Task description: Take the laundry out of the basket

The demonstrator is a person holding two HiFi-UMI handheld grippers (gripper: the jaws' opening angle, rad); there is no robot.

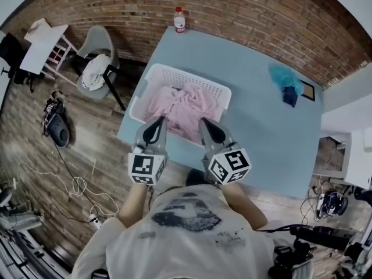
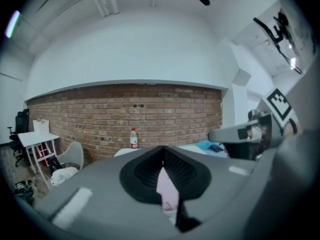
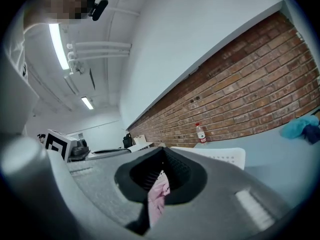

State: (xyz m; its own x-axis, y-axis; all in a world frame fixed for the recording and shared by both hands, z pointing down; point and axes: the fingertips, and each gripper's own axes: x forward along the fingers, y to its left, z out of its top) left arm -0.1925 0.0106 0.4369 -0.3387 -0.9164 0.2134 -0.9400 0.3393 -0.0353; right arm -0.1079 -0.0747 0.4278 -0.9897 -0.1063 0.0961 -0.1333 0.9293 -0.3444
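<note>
Overhead, from the head view, a white perforated plastic basket [image 1: 216, 88] is seen standing on the pale blue tabletop [image 1: 261, 132], close to its left edge. It is filled with crumpled pink laundry [image 1: 183, 104]. The left gripper [image 1: 156, 124] and right gripper [image 1: 207, 125] are held side by side at the basket's near rim, with their tips on the cloth. A clear plastic bottle with a red cap [image 1: 179, 20] stands at the far edge, and a teal cloth [image 1: 284, 76] lies well apart to the right.

Along the left gripper view, the left gripper [image 2: 162, 158] is seen fully closed, with a fold of pink laundry [image 2: 166, 188] pinched between its jaws. The bottle [image 2: 133, 138] is seen ahead, before a red brick wall [image 2: 125, 114].

Along the right gripper view, the right gripper [image 3: 161, 165] is likewise closed on a strip of pink laundry [image 3: 157, 196]. The basket's white rim [image 3: 222, 156] is visible just beyond the jaws.
</note>
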